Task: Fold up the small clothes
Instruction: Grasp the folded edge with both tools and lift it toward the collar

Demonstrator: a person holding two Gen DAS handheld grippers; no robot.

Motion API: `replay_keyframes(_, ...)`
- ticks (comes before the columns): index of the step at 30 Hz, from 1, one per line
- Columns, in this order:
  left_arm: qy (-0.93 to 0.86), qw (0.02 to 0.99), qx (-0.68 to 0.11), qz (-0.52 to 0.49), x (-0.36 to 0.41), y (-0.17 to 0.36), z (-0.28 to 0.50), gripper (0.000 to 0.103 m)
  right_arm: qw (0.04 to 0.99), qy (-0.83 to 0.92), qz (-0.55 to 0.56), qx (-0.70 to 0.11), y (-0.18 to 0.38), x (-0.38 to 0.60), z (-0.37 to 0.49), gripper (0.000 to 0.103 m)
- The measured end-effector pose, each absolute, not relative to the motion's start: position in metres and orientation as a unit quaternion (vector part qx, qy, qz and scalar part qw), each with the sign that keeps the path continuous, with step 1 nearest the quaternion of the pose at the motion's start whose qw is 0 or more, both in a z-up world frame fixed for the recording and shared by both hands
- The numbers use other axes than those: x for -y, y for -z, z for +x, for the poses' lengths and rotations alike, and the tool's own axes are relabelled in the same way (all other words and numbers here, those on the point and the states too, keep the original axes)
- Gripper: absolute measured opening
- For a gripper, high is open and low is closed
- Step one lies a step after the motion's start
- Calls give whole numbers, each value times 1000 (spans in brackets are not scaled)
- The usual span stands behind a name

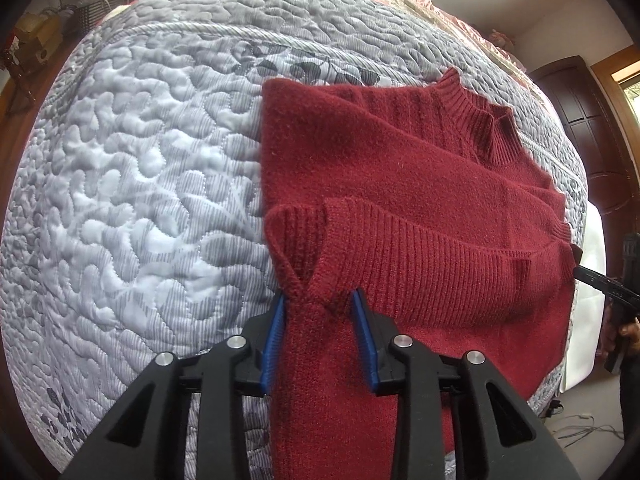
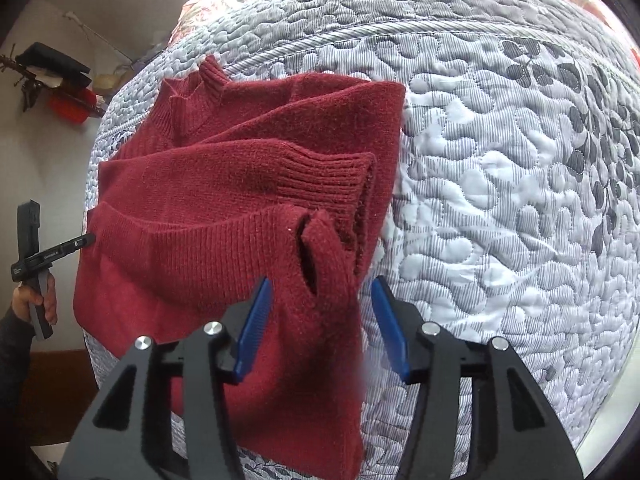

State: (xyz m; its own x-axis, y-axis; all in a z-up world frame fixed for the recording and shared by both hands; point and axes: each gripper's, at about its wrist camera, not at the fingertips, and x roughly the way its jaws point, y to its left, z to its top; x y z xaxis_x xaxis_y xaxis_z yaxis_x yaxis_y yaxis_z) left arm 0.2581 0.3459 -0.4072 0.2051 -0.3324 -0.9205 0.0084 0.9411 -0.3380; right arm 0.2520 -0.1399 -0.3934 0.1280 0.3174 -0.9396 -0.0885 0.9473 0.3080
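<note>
Left wrist view shows a dark red knit sweater lying on a grey quilted bedspread, its sleeves folded across the body and the ribbed collar pointing away. The left gripper has its blue pads set narrowly on either side of a raised strip of the ribbed hem — the knit fills the gap between them, so it looks pinched, though I cannot be certain how firmly. In the right wrist view the right gripper stands wider, with the other hem corner rising between its pads and seemingly touching only the left one; whether it is truly held I cannot tell.

The sweater should handle as soft, thick and fairly light, with plenty of stretch (ribbing gives more than the plain knit). It will sag and drape between two hold points rather than keep a line, and the loose cuff could slide off when the hem is lifted. The hem corners are the sensible places to grip — a deep bite through both layers, taken evenly.
</note>
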Motion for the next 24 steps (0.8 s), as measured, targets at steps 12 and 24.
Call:
replay_keyframes(12, 98, 796, -587, -106, -338, 387, 246, 11, 756, -117, 67, -640, 379, 136, 240, 7)
replay_keyframes(24, 118, 847, -505, -119, -342, 327, 225, 10, 797, -99, 85, -589, 321, 144, 228, 6)
